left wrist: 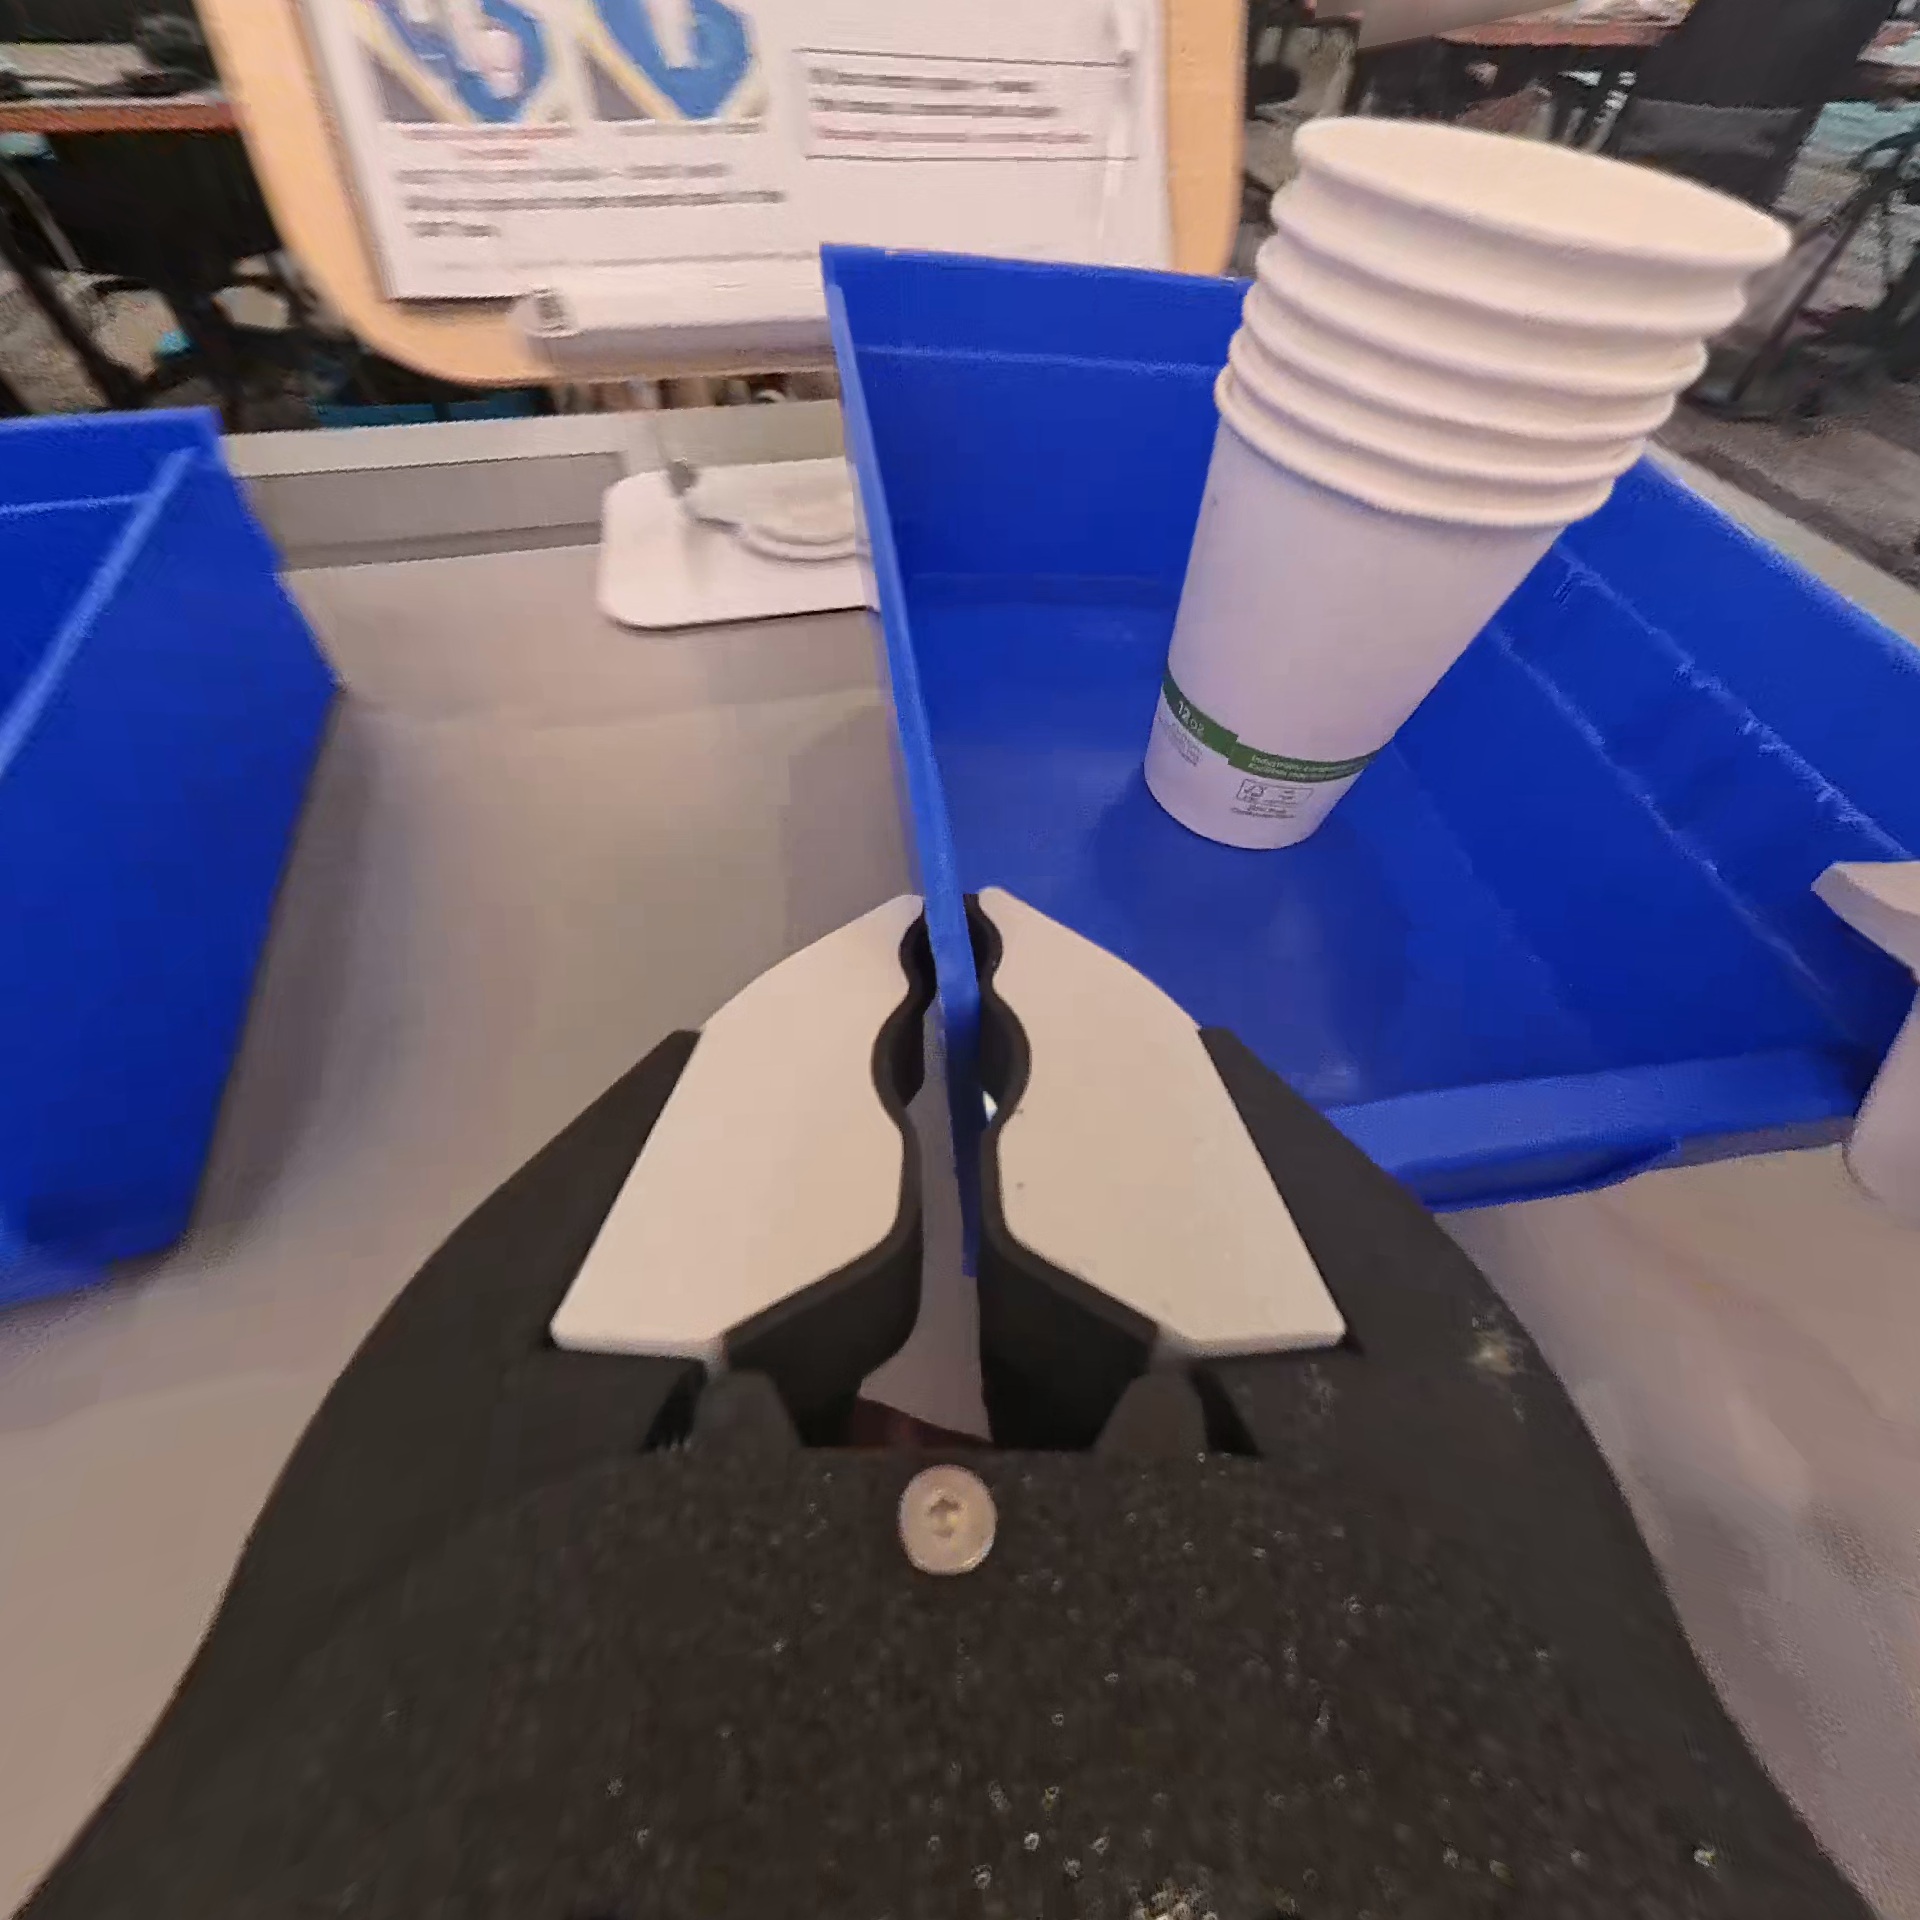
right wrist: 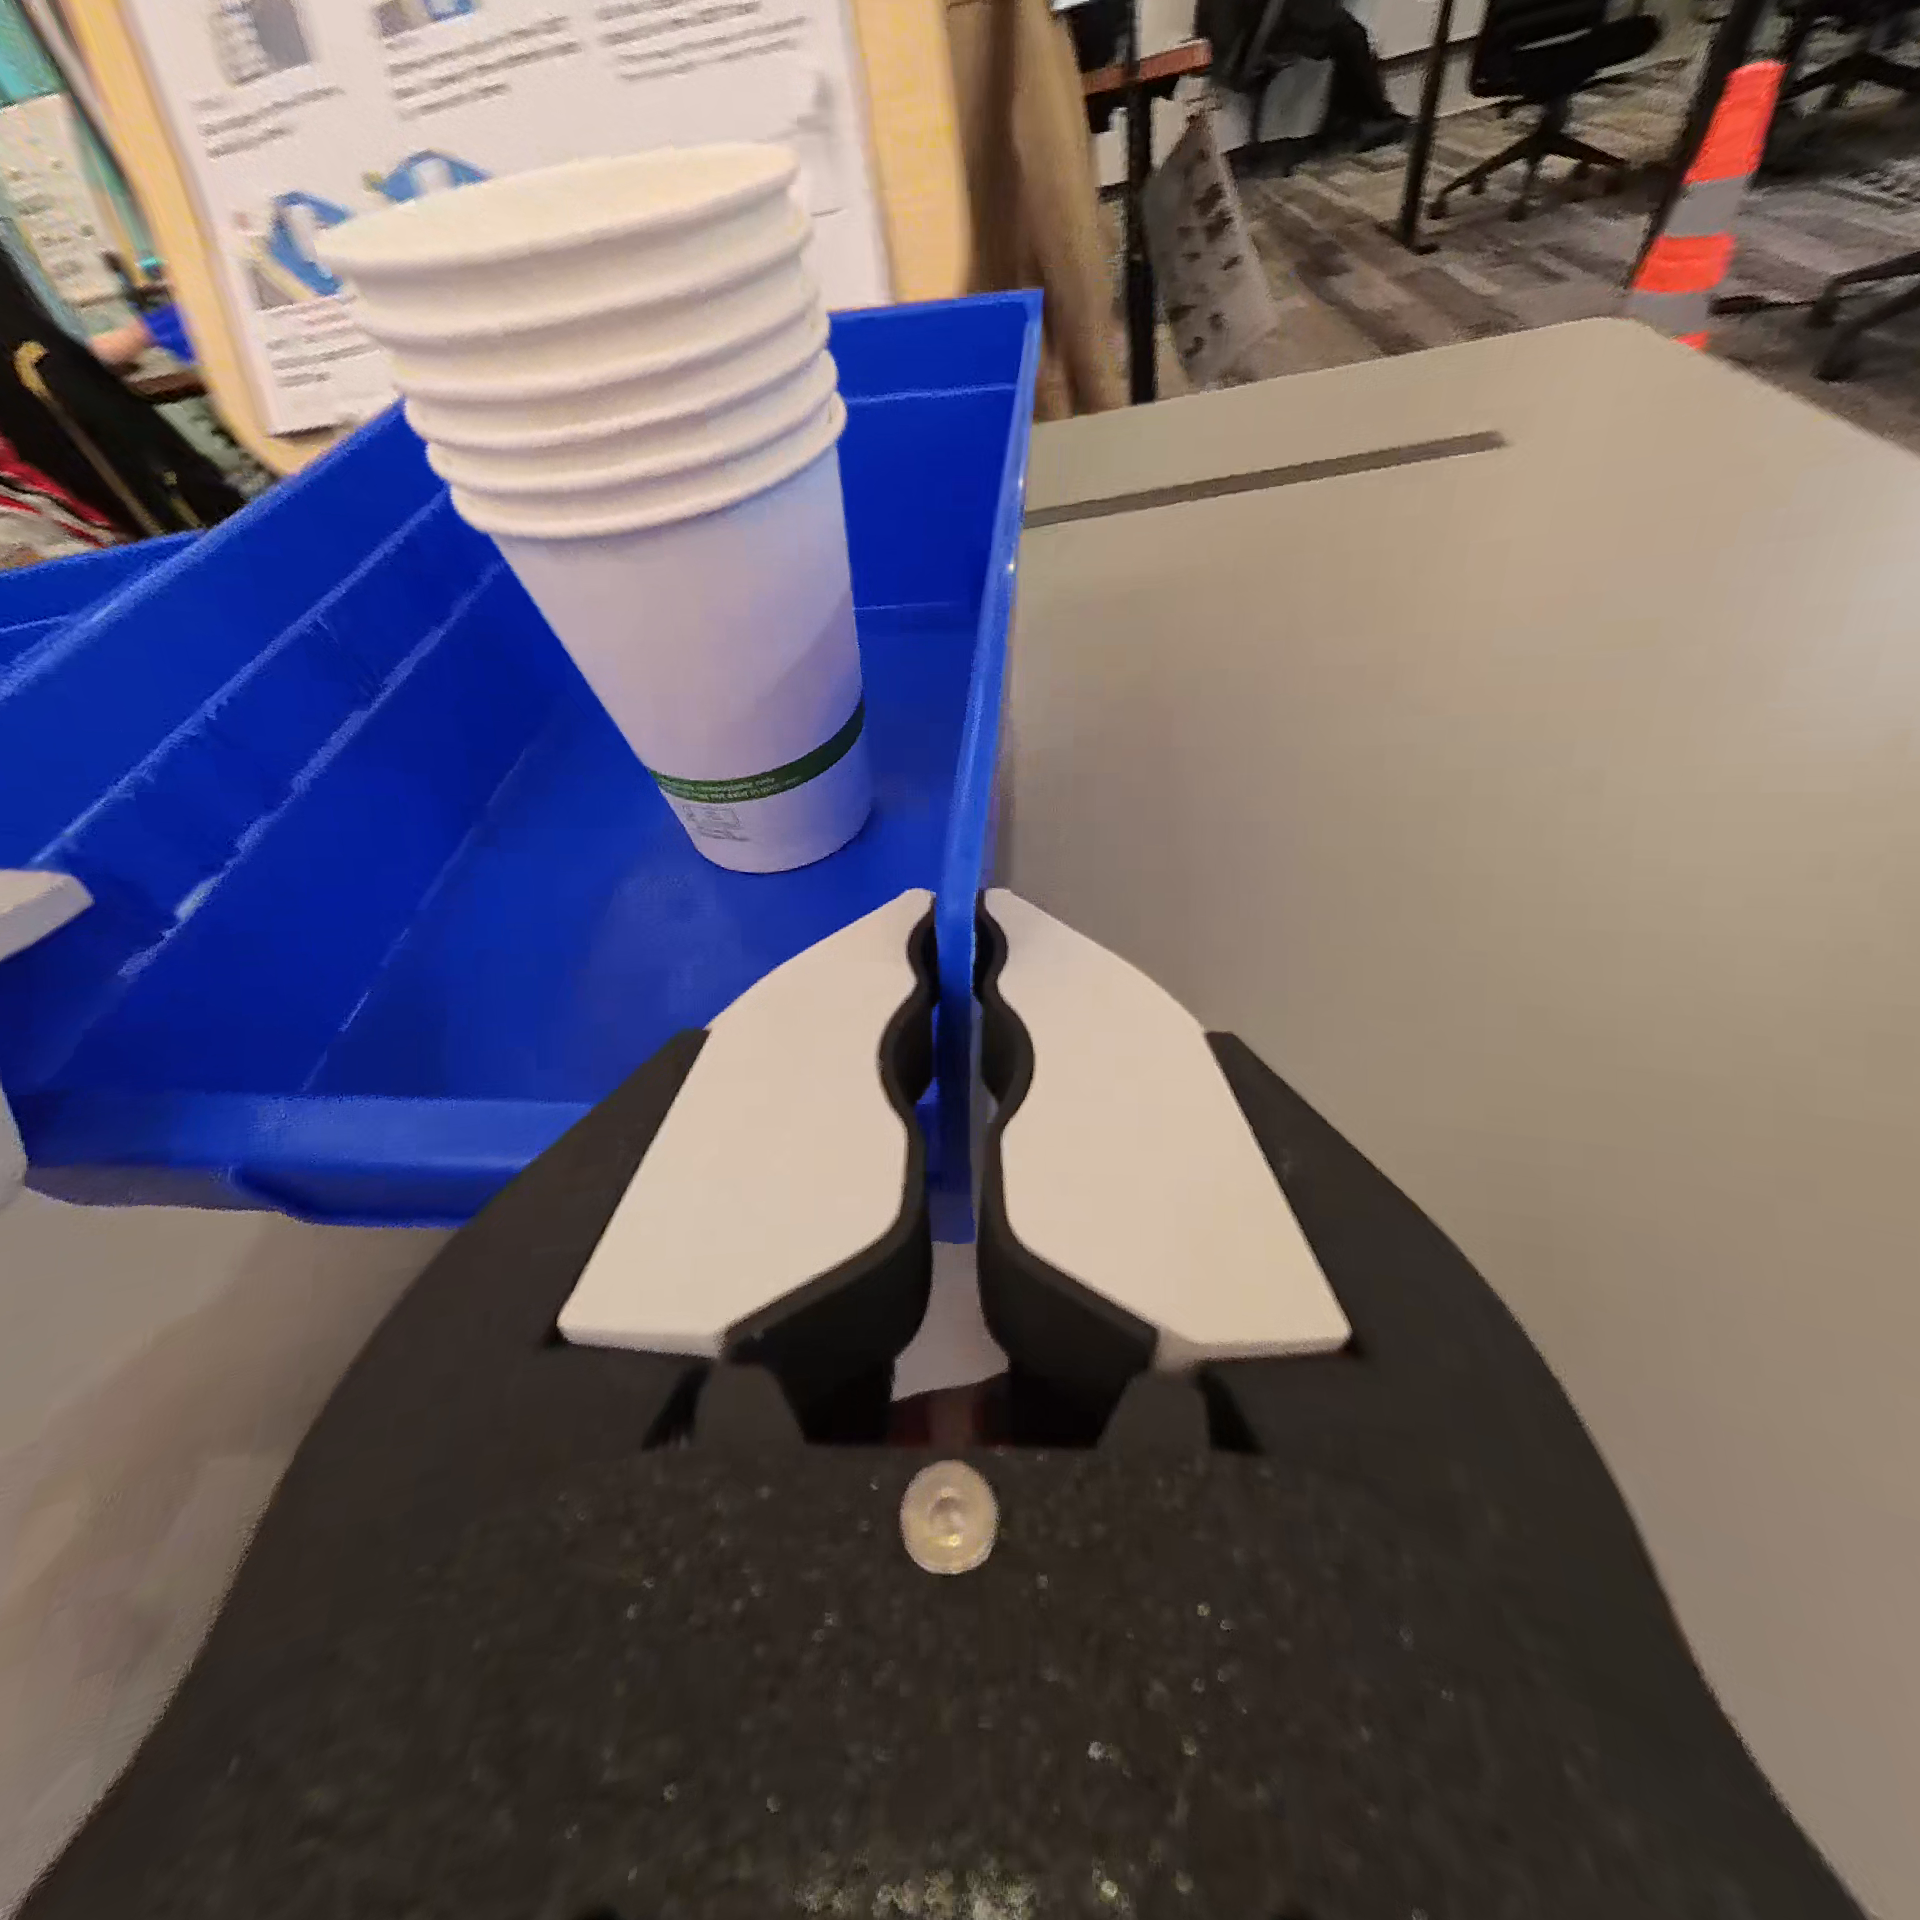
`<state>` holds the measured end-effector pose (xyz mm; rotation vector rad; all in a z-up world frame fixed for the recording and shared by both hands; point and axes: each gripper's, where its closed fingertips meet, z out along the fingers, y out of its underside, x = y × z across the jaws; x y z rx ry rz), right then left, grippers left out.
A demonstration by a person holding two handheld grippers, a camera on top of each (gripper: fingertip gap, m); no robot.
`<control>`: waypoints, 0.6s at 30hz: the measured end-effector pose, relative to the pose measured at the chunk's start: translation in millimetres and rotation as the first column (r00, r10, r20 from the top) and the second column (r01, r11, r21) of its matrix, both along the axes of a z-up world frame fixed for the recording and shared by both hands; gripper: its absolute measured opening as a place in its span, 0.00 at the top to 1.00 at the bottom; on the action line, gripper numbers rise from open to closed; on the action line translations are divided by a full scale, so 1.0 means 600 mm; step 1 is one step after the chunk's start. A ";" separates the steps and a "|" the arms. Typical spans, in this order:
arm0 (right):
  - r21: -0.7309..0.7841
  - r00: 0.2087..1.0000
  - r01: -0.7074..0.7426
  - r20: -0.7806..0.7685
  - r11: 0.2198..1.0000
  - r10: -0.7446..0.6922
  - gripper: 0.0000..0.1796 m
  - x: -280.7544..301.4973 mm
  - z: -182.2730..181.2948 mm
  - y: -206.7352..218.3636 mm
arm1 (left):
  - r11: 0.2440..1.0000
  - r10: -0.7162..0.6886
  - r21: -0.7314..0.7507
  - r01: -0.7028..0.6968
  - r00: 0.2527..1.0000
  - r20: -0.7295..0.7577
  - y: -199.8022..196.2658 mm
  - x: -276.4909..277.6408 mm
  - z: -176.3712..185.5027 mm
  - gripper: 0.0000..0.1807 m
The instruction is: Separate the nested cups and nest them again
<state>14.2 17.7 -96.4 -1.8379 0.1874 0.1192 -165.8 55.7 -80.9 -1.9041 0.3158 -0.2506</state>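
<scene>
On the counter (right wrist: pixel 1455 831) sits a blue bin (left wrist: pixel 1558 935), each side wall pinched by a gripper: left (left wrist: pixel 951 914) on one, right (right wrist: pixel 956 914) on the other, probably to carry or steady it. Inside, near the far wall, stand the cups (left wrist: pixel 1403 499), nested and unseparated.

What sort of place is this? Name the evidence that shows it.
Probably an office or lab used as a demonstration station: a grey table with a blue bin, an instruction poster standing behind it, and office chairs beyond.
</scene>
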 end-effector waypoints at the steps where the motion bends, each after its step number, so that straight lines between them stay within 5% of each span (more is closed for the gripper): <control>1: -0.003 1.000 -0.026 0.004 1.000 0.026 0.98 -0.027 0.001 0.005 | 1.000 0.022 0.000 -0.022 1.000 0.004 -0.005 -0.029 -0.002 0.98; 9: -0.042 0.986 -0.166 0.023 0.985 0.167 0.98 -0.186 -0.027 0.029 | 0.984 0.177 0.004 -0.177 0.984 0.005 -0.042 -0.200 -0.032 0.97; 18: -0.064 0.979 -0.198 0.028 0.978 0.200 0.98 -0.205 -0.052 0.030 | 0.985 0.168 -0.037 -0.168 0.986 -0.016 -0.027 -0.224 -0.071 0.96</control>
